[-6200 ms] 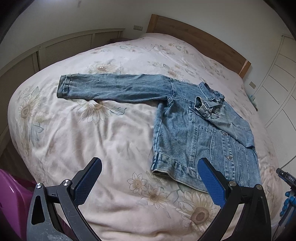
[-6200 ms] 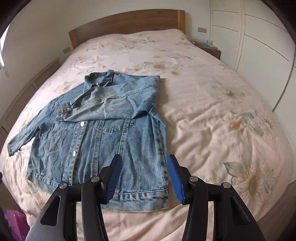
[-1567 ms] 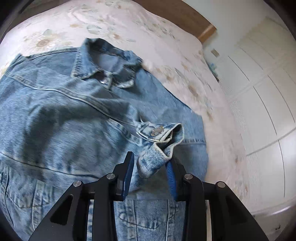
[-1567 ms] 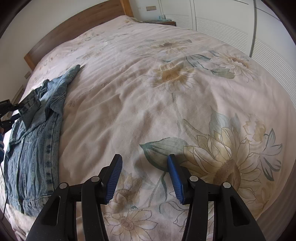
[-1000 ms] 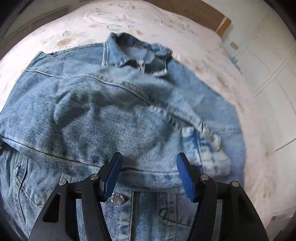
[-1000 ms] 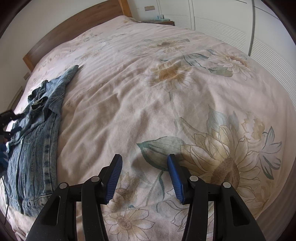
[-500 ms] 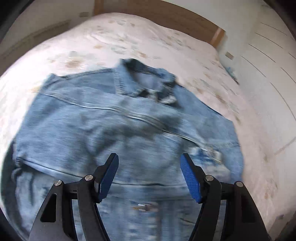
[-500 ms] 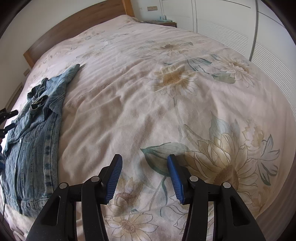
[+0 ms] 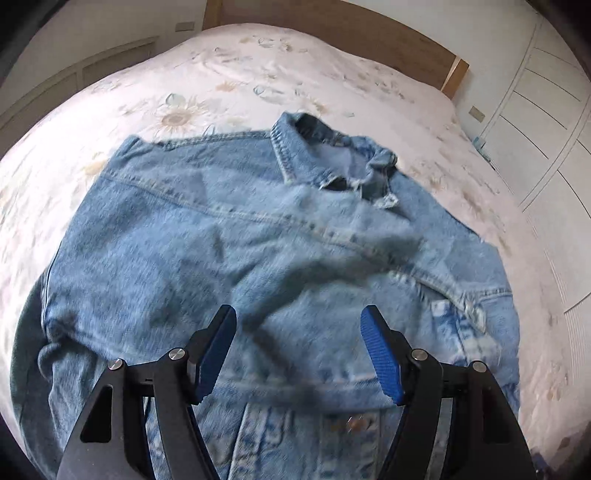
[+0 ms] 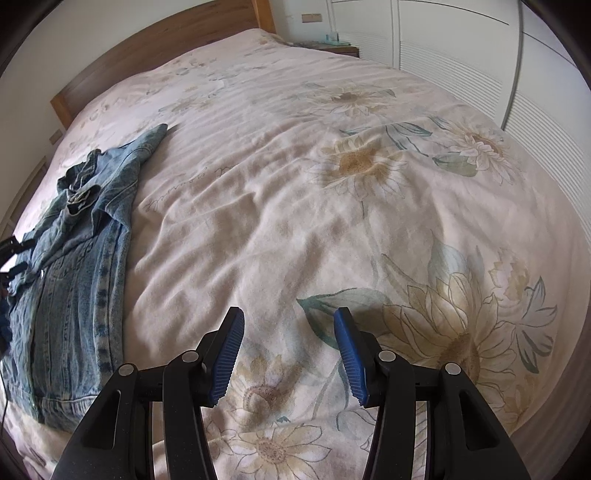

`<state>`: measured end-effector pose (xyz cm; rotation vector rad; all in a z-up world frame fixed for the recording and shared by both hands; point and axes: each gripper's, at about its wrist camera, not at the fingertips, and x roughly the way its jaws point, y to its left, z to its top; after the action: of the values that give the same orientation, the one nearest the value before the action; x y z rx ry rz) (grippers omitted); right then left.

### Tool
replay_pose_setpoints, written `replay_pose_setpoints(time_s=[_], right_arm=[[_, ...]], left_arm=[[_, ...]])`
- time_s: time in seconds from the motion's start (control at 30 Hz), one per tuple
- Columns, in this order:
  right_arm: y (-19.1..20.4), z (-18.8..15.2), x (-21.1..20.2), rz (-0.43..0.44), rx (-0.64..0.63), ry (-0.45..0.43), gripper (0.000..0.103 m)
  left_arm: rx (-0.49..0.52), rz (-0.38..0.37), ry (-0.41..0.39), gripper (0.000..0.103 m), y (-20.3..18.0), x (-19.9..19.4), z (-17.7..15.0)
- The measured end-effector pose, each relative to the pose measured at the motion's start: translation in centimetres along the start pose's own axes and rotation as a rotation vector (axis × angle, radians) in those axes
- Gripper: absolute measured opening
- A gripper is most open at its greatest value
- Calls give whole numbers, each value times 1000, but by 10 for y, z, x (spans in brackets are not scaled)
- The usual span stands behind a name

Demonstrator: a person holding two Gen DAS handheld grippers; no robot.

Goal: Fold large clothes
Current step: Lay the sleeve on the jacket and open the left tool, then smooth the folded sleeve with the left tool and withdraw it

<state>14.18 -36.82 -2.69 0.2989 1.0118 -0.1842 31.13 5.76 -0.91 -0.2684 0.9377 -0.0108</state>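
Note:
A light blue denim jacket [image 9: 229, 251] lies flat on the bed, collar [image 9: 332, 162] toward the headboard, both sleeves folded across its front. My left gripper [image 9: 299, 350] is open and empty, hovering above the jacket's middle. In the right wrist view the jacket [image 10: 77, 266] lies at the far left of the bed. My right gripper [image 10: 288, 354] is open and empty over bare bedspread, well to the right of the jacket. The left gripper's tip [image 10: 14, 247] shows at that view's left edge.
The bed has a cream floral bedspread [image 10: 351, 177] and a wooden headboard [image 9: 332, 33]. White wardrobe doors [image 10: 461, 55] stand along the right side. A nightstand [image 10: 332, 44] sits by the headboard. Low panelled wall cabinets [image 9: 74, 81] run along the left.
My left gripper let go of the sleeve cuff, opened, and pulled back and up from the jacket. The sleeve now lies across the jacket's front. My right gripper barely moved.

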Motion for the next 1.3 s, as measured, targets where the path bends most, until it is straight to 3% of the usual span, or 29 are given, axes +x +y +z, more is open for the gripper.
replay_pose_setpoints(time_s=[0.27, 0.37, 0.47, 0.63, 0.77, 0.9, 1.0, 1.07, 1.23, 1.3], right_arm=[[-5, -3, 5, -21, -1, 17, 52], [-8, -3, 8, -28, 3, 23, 52], [-10, -3, 9, -31, -1, 25, 52], [-10, -4, 6, -37, -3, 20, 52], [-9, -5, 4, -34, 5, 18, 52], [-6, -6, -1, -29, -3, 9, 52], [-8, -6, -6, -28, 4, 1, 52], [-8, -6, -10, -27, 7, -6, 52], [-4, -6, -21, -20, 1, -25, 52], [-2, -6, -27, -17, -1, -36, 52]], left_arm=[[42, 59, -12, 64, -28, 32, 39], [62, 101, 47, 65, -37, 58, 40], [155, 160, 86, 74, -52, 76, 34], [156, 82, 53, 74, -65, 61, 31], [155, 68, 42, 74, -78, 52, 19], [163, 128, -34, 76, -83, 32, -1], [134, 197, -12, 76, -74, 32, -23], [118, 160, 47, 75, -71, 37, -35], [142, 14, 55, 76, -78, 18, -40], [123, 49, 12, 76, -69, 6, -36]])
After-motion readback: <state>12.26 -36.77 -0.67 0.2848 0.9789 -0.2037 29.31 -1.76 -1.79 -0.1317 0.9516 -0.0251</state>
